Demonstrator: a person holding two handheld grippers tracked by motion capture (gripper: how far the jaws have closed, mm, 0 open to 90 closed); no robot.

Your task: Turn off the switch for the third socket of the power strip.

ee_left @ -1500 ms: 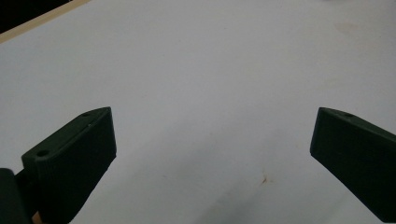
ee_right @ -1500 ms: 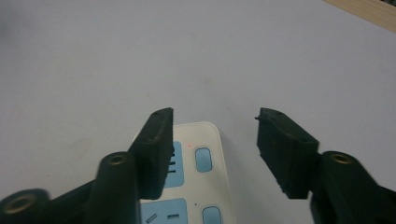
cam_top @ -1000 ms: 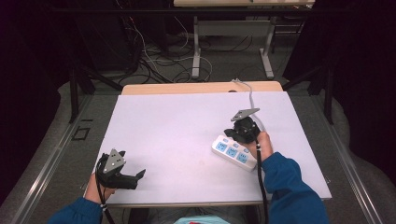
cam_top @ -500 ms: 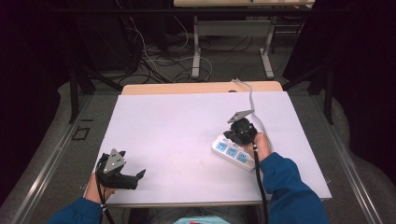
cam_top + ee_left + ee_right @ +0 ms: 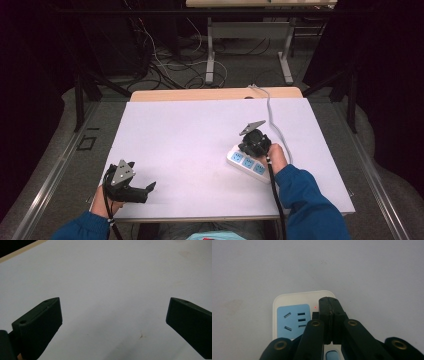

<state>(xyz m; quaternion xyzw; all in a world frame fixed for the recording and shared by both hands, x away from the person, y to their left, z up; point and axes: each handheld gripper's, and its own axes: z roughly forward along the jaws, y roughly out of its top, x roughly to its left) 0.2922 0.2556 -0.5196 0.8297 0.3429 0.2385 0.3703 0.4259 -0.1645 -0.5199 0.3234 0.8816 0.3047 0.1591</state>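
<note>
Right gripper [image 5: 329,312] hovered over end of power strip [image 5: 246,163], fingers pressed together (red indicator dot beside tip); step judged: pressing strip's switch. Next called for straight downward push. Strip lay on surface [image 5: 190,145], right side, long axis diagonal, cord toward far edge. Left gripper [image 5: 145,189] idle, fingers spread.

Plastic and matt surfaces

The power strip [image 5: 294,315] looks like smooth, slightly glossy white plastic with pale blue socket faces; the right gripper [image 5: 329,302] is matt black plastic with brass-coloured rivets; the table [image 5: 200,135] cover is matt white.
</note>
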